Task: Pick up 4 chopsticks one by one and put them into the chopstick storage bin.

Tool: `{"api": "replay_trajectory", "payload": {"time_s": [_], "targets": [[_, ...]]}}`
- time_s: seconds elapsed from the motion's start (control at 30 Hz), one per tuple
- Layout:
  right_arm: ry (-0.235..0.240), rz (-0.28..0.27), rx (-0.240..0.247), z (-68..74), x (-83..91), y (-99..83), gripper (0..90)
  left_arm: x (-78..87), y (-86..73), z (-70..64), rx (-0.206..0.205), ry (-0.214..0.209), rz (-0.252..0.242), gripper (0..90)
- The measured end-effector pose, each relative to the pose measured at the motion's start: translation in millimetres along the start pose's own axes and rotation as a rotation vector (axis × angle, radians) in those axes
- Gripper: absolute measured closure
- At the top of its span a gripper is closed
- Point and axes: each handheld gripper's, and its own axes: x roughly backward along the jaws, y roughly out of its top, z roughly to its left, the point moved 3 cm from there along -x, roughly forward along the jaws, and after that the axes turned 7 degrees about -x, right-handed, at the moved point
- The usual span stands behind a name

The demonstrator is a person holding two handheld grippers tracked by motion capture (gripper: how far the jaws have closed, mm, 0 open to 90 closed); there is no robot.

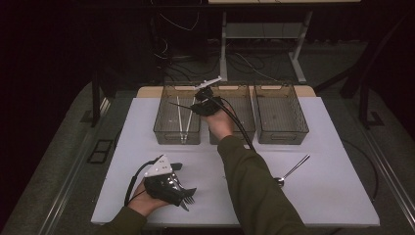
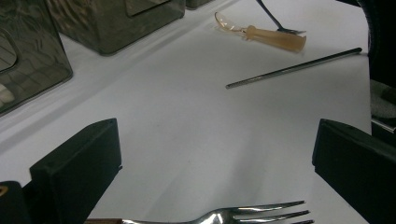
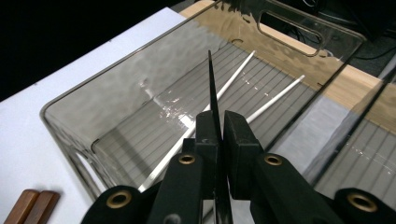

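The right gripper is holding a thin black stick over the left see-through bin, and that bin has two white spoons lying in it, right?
Nearly. The right gripper does hold a thin black stick over the left see-through bin, but what lies in it are two thin white sticks, not spoons. The right gripper view shows them lying straight and plain along the ridged floor.

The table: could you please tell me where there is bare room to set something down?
Free: the table left of the left bin, and right of the spoon. Crowded: around the fork under the left gripper.
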Motion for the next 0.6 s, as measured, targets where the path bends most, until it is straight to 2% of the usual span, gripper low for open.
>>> {"api": "replay_trajectory", "payload": {"time_s": [0.43,0.5,0.57,0.6], "targets": [[-0.039,0.034,-0.010,8.2,-31.0,6.1,85.2,0.7,0.1,0.5,0.004,-0.002,-0.004,0.0],[-0.056,0.015,0.000,9.7,-32.7,6.2,84.0,0.9,0.1,0.7,0.001,-0.002,-0.005,0.0],[-0.074,-0.018,0.002,10.7,-31.6,7.4,69.6,1.1,0.1,1.2,-0.003,0.000,-0.008,0.0],[-0.065,-0.020,0.001,10.9,-30.8,7.9,65.8,1.3,0.1,1.0,-0.001,-0.001,-0.008,0.0]]}}
